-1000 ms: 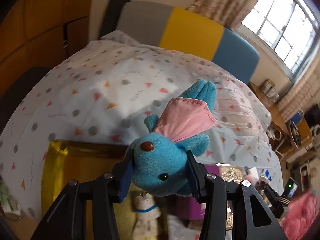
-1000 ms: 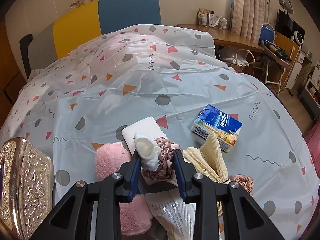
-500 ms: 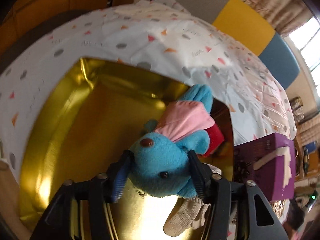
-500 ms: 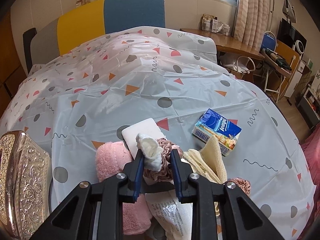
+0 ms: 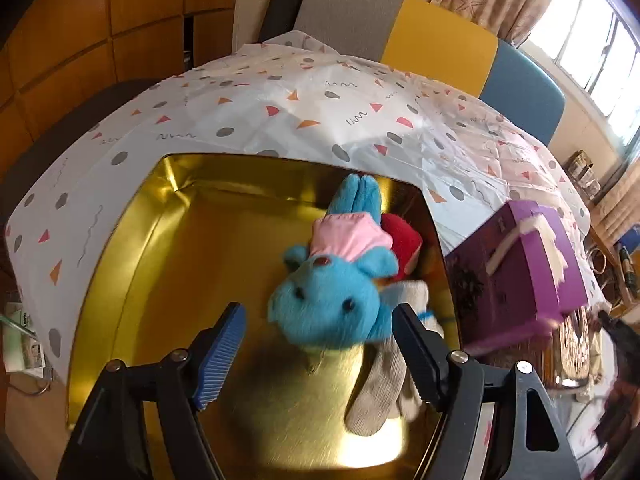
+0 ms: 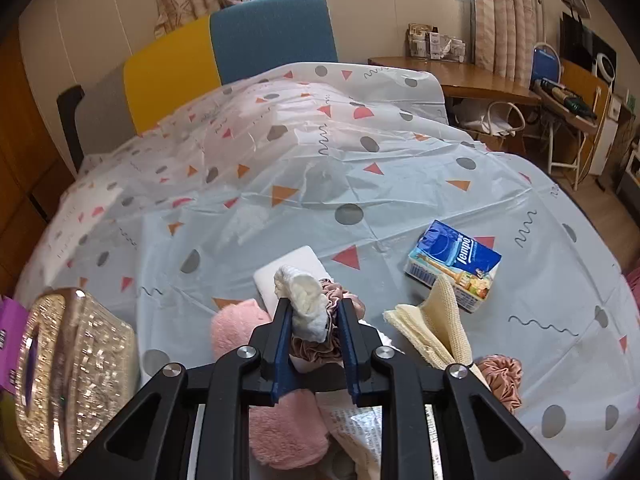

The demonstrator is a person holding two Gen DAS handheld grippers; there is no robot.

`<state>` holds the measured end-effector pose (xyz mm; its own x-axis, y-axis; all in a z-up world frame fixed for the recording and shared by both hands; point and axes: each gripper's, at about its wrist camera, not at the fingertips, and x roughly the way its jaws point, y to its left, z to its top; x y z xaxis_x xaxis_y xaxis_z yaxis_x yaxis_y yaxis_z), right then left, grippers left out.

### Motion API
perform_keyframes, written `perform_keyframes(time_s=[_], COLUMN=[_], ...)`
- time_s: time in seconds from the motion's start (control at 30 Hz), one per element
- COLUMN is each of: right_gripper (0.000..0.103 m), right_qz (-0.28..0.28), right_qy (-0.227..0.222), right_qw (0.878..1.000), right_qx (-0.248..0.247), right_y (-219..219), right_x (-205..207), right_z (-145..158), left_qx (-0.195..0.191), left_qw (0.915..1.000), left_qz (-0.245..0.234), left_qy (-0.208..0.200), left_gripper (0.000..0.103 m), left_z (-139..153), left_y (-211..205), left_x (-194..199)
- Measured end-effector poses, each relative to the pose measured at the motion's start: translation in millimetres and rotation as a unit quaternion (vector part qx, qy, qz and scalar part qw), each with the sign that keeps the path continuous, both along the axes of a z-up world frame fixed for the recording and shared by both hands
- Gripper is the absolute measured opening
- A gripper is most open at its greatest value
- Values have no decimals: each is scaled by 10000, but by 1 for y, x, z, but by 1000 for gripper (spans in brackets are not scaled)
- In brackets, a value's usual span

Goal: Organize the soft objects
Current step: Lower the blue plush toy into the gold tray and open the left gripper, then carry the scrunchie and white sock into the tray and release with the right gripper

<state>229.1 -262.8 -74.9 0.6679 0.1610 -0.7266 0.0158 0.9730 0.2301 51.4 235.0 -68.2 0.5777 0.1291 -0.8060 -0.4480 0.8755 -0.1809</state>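
From the left wrist camera, your left gripper (image 5: 316,354) stands with its jaws wide apart over the gold tray (image 5: 120,264), and the blue plush toy (image 5: 330,296) sits between them, clear of both pads as far as can be seen. The toy lies in the right part of the tray, head toward you, pressed against a red soft thing (image 5: 402,246) and partly over a grey and white sock (image 5: 384,392). The step in hand looks like the release, so lift straight back and keep the jaws spread, so no pad snags the fur and drags the toy out. Mind the purple box (image 5: 520,272) just beside the tray's right rim.

From the right wrist camera, your right gripper (image 6: 314,346) is clamped on a white rolled sock (image 6: 306,304), with a dusty pink scrunchie (image 6: 316,346) bunched between the jaws beneath it; whether the pads pinch the scrunchie too cannot be told. They hang above the pile on the bed cover (image 6: 360,184): a pink fluffy cloth (image 6: 236,324), a cream knitted cloth (image 6: 436,320), a tissue pack (image 6: 454,264) and a second scrunchie (image 6: 502,376). Lift gently and check that only what you want comes away
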Motion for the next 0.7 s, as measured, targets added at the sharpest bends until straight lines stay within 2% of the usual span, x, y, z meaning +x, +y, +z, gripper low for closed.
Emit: perform_keyframes(time_s=[0.1, 0.17, 0.2, 0.3, 0.47, 0.6, 0.7], right_gripper=[22, 22, 22, 22, 22, 22, 22], right_qz=[12, 57, 49, 50, 149, 345, 527], right_qy=[-160, -208, -216, -154, -416, -393, -405], right_qw=[9977, 9924, 9907, 9886, 9818, 9825, 9840], right_qx=[664, 1214, 1339, 1500, 1846, 1790, 1650], right_y=[-10, -19, -21, -21, -20, 4, 28], right_x=[-5, -6, -6, -7, -20, -26, -24], right_z=[8, 11, 11, 10, 24, 34, 45], left_qx=[-63, 17, 81, 218, 283, 365, 279], left_qw=[10000, 9999, 9999, 9994, 9989, 9984, 9987], left_qz=[-15, -75, -104, -222, -343, -407, -397], left_qy=[-64, -98, -104, -122, -150, -145, -161], left_gripper=[76, 76, 76, 76, 76, 76, 76], left_z=[2, 4, 5, 7, 9, 7, 5], left_y=[-2, -6, -8, -14, -16, -17, -14], left_x=[-15, -23, -25, -32, -39, -46, -51])
